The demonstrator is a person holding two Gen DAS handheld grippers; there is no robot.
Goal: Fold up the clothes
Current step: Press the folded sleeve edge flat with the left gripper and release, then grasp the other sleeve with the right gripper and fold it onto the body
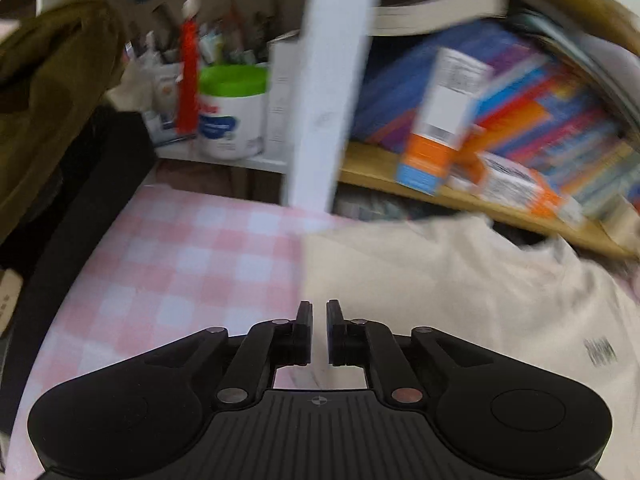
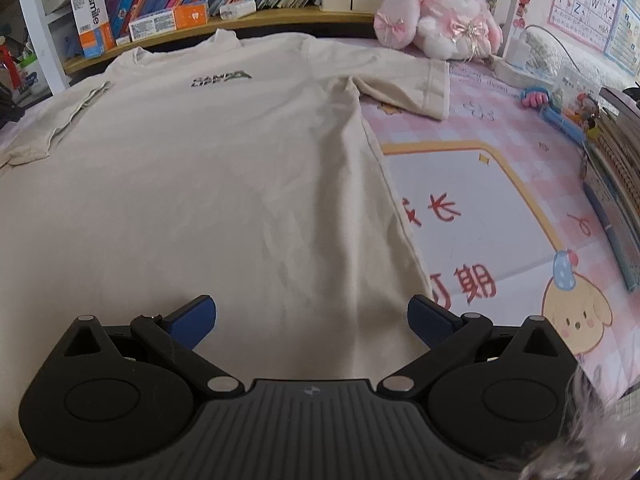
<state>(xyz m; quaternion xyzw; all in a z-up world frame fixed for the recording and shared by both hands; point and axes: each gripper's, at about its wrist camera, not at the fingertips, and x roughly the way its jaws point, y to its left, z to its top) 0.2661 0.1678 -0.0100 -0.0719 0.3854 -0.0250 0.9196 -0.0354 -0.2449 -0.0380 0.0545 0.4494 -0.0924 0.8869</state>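
A cream T-shirt (image 2: 220,180) with a small dark chest print (image 2: 220,77) lies flat, front up, on a pink checked mat (image 2: 480,92). Its right sleeve (image 2: 416,84) is spread out. The left sleeve (image 2: 60,120) lies bunched along the shirt's edge. My right gripper (image 2: 311,308) hangs open over the shirt's lower part near its right side seam, with nothing between the blue pads. In the blurred left wrist view my left gripper (image 1: 319,312) is all but closed, a thin slit between its fingers and no cloth in them, above the T-shirt (image 1: 440,280) edge on the mat (image 1: 180,260).
A wooden shelf (image 2: 280,16) of books and boxes runs along the far side. A pink plush rabbit (image 2: 440,12) sits at the back right, toys and a stack of books (image 2: 612,152) at the right. A white post (image 1: 328,88), a green-lidded tub (image 1: 234,112) and a dark bag (image 1: 48,92) stand at the left.
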